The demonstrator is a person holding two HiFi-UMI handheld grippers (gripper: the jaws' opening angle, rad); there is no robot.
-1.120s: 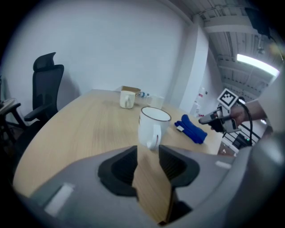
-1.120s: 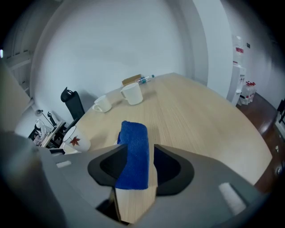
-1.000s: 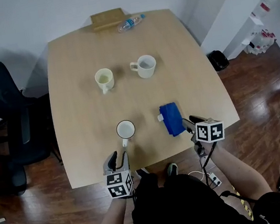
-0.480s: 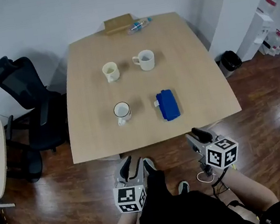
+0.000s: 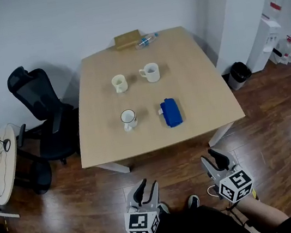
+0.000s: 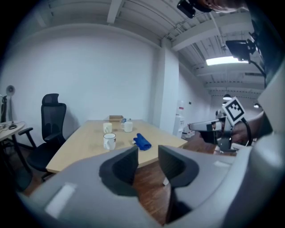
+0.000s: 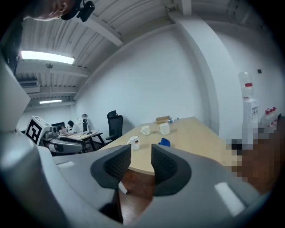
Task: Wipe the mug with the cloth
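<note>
A white mug with a dark rim stands near the front of the wooden table. A folded blue cloth lies to its right. Both also show far ahead in the gripper views, the mug and the cloth. My left gripper hangs over the floor well short of the table, open and empty. Over the floor to its right, my right gripper has its jaws closing with a gap and nothing between them.
A cream mug and a white mug stand further back, with a wooden box and a plastic bottle at the far edge. A black office chair stands left of the table, a black bin right.
Both grippers have drawn back from the table's front edge to over the wooden floor. The whole view has pulled away, so the table now looks smaller and farther.
</note>
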